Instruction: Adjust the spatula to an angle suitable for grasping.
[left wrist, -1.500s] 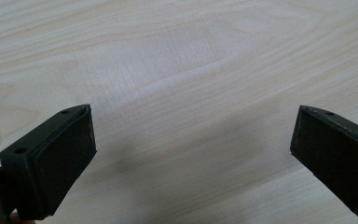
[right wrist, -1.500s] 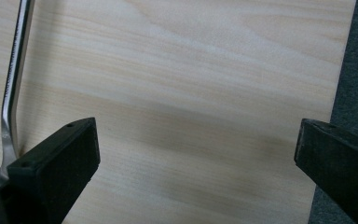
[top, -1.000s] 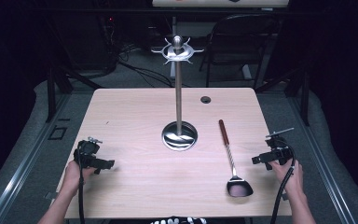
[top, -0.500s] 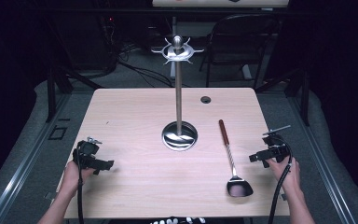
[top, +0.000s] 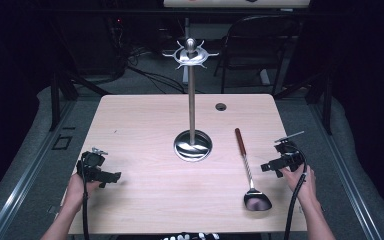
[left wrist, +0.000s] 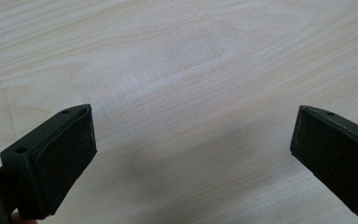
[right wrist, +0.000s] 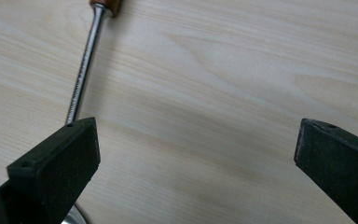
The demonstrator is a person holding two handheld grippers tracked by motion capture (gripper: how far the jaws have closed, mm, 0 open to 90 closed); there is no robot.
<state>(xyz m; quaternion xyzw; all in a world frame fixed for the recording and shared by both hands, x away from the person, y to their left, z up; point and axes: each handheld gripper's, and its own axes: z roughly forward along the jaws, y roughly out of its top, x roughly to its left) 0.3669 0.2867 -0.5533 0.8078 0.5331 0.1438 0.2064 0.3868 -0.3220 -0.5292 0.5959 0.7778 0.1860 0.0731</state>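
Spatula (top: 250, 170): flat on the table (top: 145, 125), right of the stand (top: 192, 100); long axis near-to-far, brown handle away from the person, blade near.
Left tongs (top: 114, 176): jaws wide apart, holding nothing.
Right tongs (top: 265, 167): jaws spread, just right of the spatula's shaft.

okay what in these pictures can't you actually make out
- Spatula: in the right gripper view the top edge cuts off its wooden handle, and the right tongs cover most of its head.
- Round thing at the table's far edge: too small in the high view to identify.
- Utensil stand: its top hooks are blurred against the dark room, so their count is unclear.
- Left tongs: bare wood between them, nothing to place them by.
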